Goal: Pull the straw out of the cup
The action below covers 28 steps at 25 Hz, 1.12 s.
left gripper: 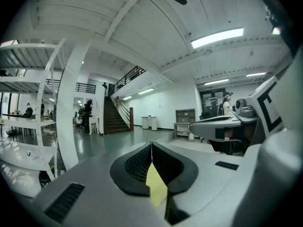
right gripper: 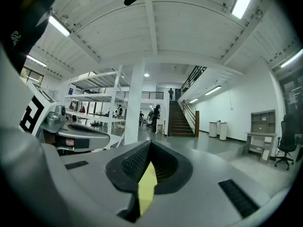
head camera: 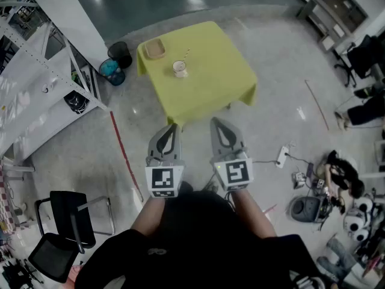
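Note:
A small white cup (head camera: 180,68) with a striped straw (head camera: 186,54) standing in it sits on the table with the yellow cloth (head camera: 210,71), far ahead of me. My left gripper (head camera: 172,126) and right gripper (head camera: 215,121) are held side by side close to my body, short of the table's near corner and roughly level. Both are shut with nothing between the jaws. In the left gripper view the left gripper (left gripper: 151,145) has its pads meeting in a thin line, and so does the right gripper (right gripper: 150,143) in its own view. A sliver of yellow cloth shows below each.
A tan tray (head camera: 154,49) lies on the table's far left corner. A black bin (head camera: 120,53) and a teal bucket (head camera: 112,71) stand left of the table, by a white rack (head camera: 36,83). A black chair (head camera: 66,227) is at my left, cables and gear (head camera: 307,191) at my right.

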Tool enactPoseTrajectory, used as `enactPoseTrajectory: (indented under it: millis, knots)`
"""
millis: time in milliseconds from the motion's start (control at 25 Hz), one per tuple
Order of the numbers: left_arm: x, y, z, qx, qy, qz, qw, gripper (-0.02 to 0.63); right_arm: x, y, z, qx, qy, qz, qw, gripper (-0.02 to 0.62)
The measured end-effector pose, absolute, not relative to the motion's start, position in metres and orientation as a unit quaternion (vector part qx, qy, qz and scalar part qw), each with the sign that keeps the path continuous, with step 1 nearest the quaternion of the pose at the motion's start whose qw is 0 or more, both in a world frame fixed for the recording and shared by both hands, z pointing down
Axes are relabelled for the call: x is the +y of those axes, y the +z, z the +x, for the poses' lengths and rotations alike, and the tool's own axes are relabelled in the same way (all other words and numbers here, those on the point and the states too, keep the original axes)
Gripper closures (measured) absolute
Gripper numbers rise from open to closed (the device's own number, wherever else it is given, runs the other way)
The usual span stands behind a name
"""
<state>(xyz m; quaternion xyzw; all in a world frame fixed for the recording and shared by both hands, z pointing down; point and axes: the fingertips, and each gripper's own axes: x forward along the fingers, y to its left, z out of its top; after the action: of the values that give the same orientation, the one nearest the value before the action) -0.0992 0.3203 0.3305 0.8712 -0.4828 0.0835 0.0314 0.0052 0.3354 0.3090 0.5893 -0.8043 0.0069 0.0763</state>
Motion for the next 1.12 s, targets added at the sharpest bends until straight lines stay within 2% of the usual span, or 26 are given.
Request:
enactPoseTrajectory:
  millis: [280, 600, 1120]
  knots:
    - [0.305, 0.342, -0.125, -0.476, 0.087, 0.874, 0.039, 0.561, 0.322, 0.322, -0.017, -0.797, 0.016, 0.6, 0.072, 0.58]
    - [0.277, 0.363, -0.152, -0.45, 0.09, 0.887, 0.057, 0.561, 0.301, 0.343, -0.05, -0.783, 0.026, 0.614, 0.097, 0.578]
    - [0.241, 0.389, -0.152, -0.406, 0.105, 0.904, 0.081, 0.561, 0.287, 0.36, -0.043, -0.746, 0.054, 0.654, 0.113, 0.578]
